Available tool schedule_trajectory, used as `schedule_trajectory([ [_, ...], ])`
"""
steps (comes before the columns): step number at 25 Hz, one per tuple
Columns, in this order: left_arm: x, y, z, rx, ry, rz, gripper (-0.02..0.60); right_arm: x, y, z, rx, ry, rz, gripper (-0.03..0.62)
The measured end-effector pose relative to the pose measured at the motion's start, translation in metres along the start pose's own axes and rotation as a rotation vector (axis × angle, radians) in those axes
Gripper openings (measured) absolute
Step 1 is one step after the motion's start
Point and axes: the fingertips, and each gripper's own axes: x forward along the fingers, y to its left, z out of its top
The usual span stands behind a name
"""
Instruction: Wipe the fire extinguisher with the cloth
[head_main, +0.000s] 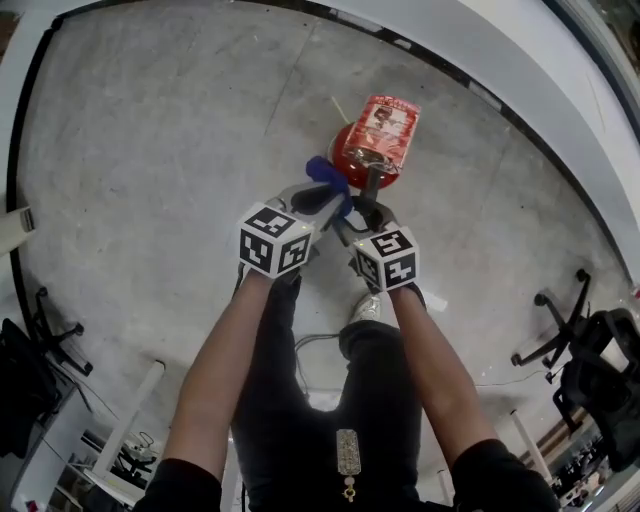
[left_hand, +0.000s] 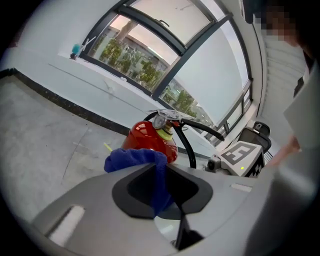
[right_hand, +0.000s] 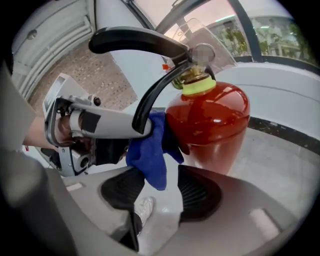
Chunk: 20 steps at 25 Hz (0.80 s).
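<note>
Head view: both forearms reach down and forward, side by side. The fire extinguisher (head_main: 375, 140) stands upright on the concrete floor (head_main: 150, 150) just beyond them. The jaws cannot be read from this view.

Left gripper view: left tongs (left_hand: 162, 185) closed on the blue cloth (left_hand: 135, 159), which bunches above the jaws in front of the red cylinder.

Right gripper view: right tongs (right_hand: 160, 192) wide apart. A cloth corner hangs in the gap and neither pad presses it. The cloth seems to lie against the cylinder's shoulder, below the black hose (right_hand: 150, 100).
</note>
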Motion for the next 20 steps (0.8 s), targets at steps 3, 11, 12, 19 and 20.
schedule_trajectory([
  [3, 0.004, -0.009, -0.007, 0.036, 0.002, -0.029, 0.064, -0.001, 0.010, 0.004, -0.118, -0.070, 0.091, 0.120],
  [11, 0.013, -0.032, -0.020, 0.261, 0.060, -0.041, 0.170, -0.040, -0.041, 0.009, -0.219, -0.176, 0.010, 0.021],
  [12, 0.014, -0.032, -0.024, 0.278, 0.066, -0.024, 0.183, -0.045, -0.052, 0.015, -0.216, -0.197, -0.018, 0.021],
  [19, 0.033, -0.039, -0.059, 0.421, 0.039, -0.011, 0.206, -0.068, -0.125, 0.054, -0.236, -0.347, -0.181, 0.021],
  [20, 0.033, -0.035, -0.059, 0.424, 0.028, -0.011, 0.206, -0.068, -0.131, 0.060, -0.240, -0.367, -0.198, 0.021],
])
